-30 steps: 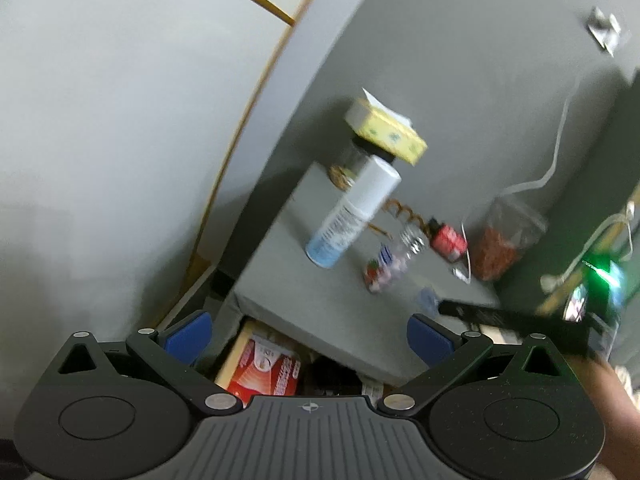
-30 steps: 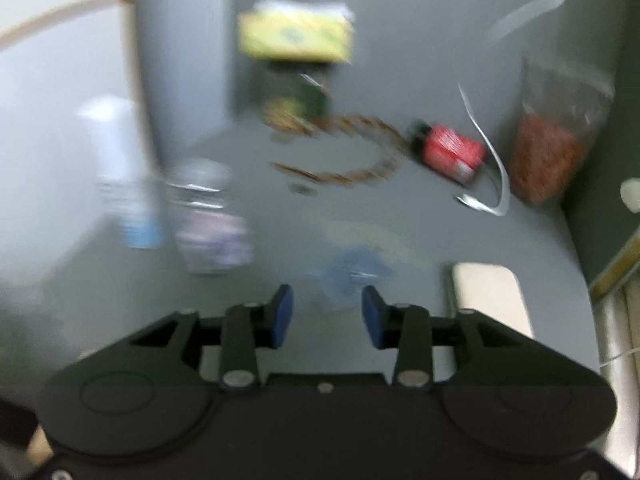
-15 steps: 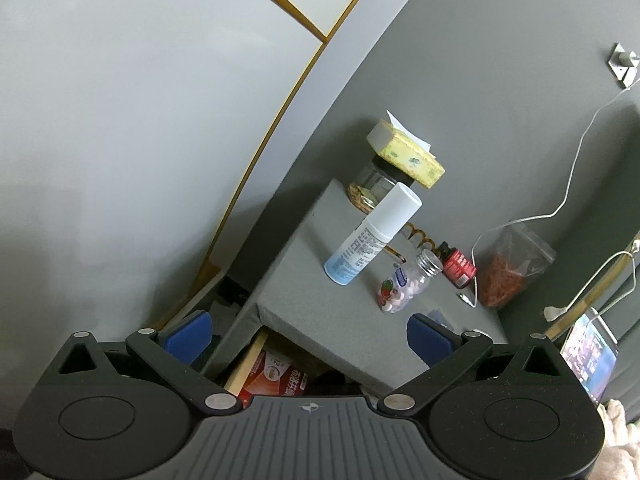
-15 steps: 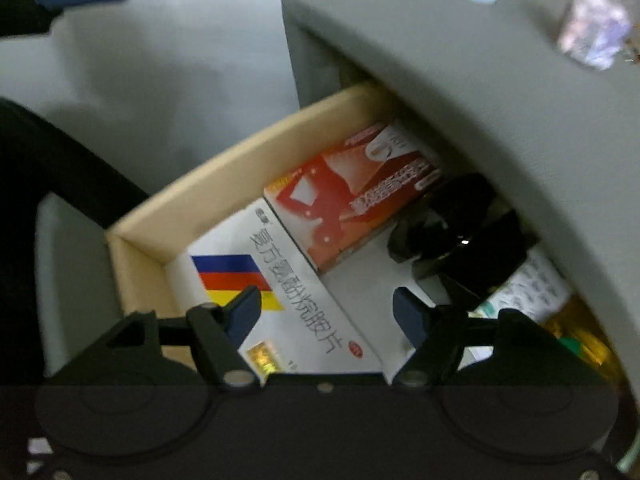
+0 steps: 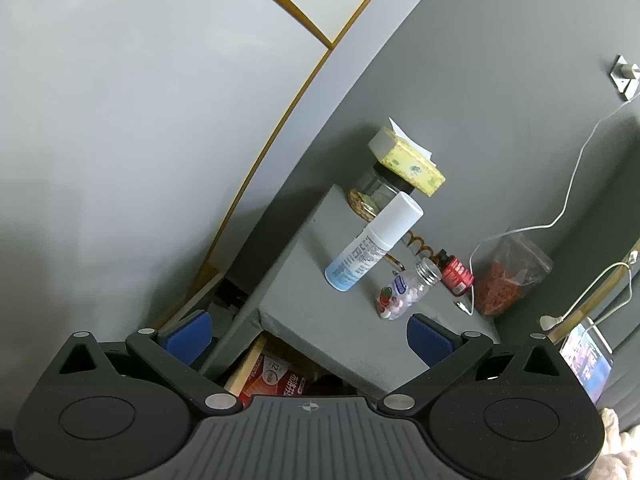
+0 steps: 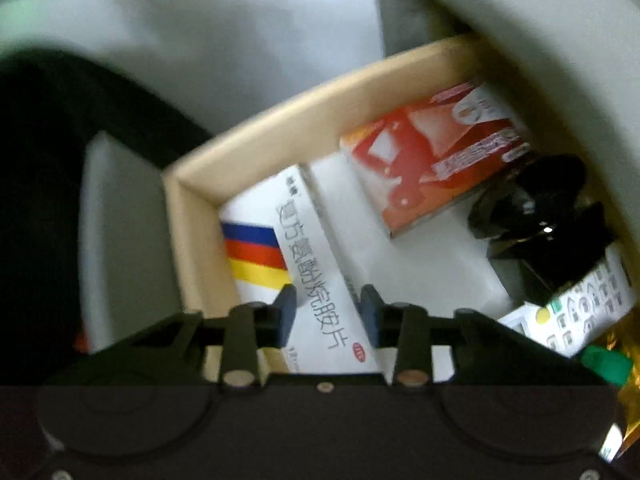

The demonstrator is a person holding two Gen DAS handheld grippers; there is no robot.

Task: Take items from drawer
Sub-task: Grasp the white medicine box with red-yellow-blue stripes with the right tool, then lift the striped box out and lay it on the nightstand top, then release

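The open wooden drawer [image 6: 192, 200] under the grey cabinet top holds a white medicine box with blue, red and yellow stripes [image 6: 304, 264], an orange-red box [image 6: 432, 152], a black clip-like object [image 6: 536, 208] and a white remote [image 6: 588, 304]. My right gripper [image 6: 328, 308] is down in the drawer with its fingers on either side of the white box, closed against it. My left gripper [image 5: 308, 332] is wide open and empty, held above the cabinet's front edge. The orange-red box also shows in the left wrist view [image 5: 276, 380].
On the cabinet top [image 5: 320, 320] stand a white spray bottle [image 5: 372, 244], a small candy bottle [image 5: 404, 292], a red-labelled bottle [image 5: 456, 272], a jar under a yellow tissue pack [image 5: 404, 160] and a bag of red bits [image 5: 508, 280]. A white cable [image 5: 568, 200] hangs along the wall.
My right gripper has moved lower into the drawer and narrowed its fingers around the white striped box. My left gripper has barely moved.
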